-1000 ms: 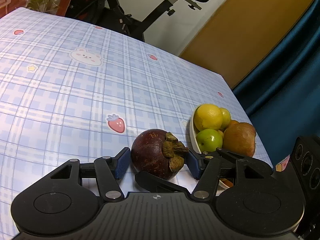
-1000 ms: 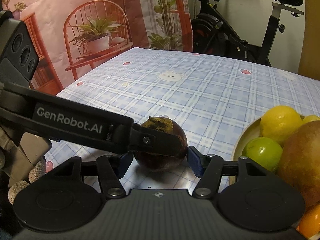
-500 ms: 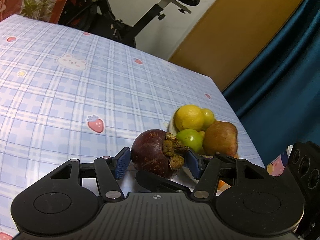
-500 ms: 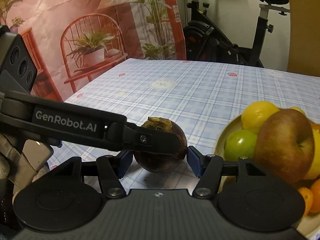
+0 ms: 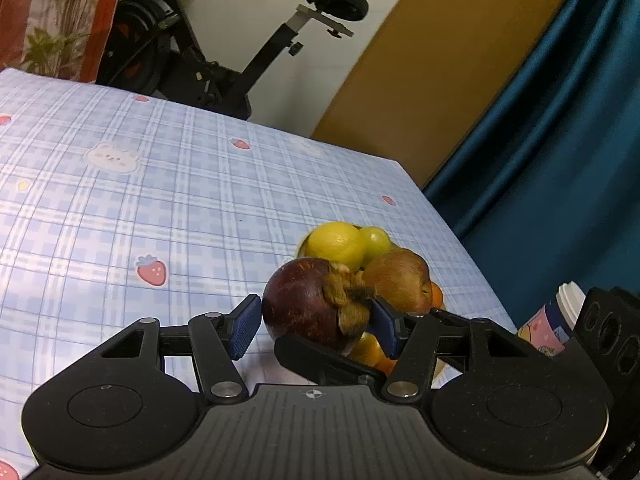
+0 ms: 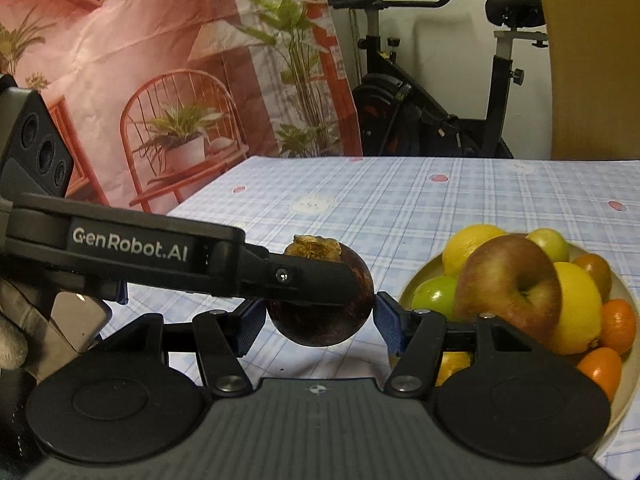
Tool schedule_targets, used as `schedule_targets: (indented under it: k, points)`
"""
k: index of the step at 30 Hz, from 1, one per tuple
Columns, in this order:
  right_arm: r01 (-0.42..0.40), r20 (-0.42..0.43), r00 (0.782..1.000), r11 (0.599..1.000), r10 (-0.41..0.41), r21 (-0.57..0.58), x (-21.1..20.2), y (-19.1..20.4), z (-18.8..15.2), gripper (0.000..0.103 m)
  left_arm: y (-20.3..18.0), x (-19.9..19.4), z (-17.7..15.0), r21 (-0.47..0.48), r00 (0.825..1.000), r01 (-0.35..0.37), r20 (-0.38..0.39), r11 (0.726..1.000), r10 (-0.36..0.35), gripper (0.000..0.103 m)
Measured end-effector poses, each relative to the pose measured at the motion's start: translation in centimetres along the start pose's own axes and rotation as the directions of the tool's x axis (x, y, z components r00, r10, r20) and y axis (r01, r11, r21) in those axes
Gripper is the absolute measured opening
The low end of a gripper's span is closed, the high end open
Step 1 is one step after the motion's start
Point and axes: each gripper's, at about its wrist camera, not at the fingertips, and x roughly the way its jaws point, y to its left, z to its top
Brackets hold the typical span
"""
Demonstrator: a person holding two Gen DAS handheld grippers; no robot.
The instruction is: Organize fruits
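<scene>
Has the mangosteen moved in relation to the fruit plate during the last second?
Yes. In the left wrist view the mangosteen, pinched by both grippers, now overlaps the apple on the plate; earlier it sat on the tablecloth beside the plate.

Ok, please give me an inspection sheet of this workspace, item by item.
Surface: table under a blue checked cloth with cartoon prints.
Job's things: mangosteen held above the cloth; bowl beside it with an apple, lemons, green and orange fruits.
Clutter: lidded cup, resting place hidden.
Grippers: left gripper shut on the mangosteen, jaws just closed further; right gripper shut on it too, crosswise.
Cables: nothing seen.
Surroundings: exercise bike, blue curtain, printed backdrop.
</scene>
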Motion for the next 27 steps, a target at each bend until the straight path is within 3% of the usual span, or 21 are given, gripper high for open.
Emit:
schedule_targets:
  k: [16, 27]
  points:
    - [0.042, 0.094, 0.995, 0.999, -0.041, -0.003, -3.6, -1.6, 3.2, 0.062, -4.6, 0.0, 3.8, 0.139, 0.999, 0.034, 0.010, 0.990, -0.036, 0.061]
    - [0.069, 0.099, 0.993, 0.997, -0.066, -0.032, -5.7, -7.3, 8.2, 0.062, -9.2, 3.7, 8.1, 0.255, 0.995, 0.102, -0.013, 0.961, -0.102, 0.061]
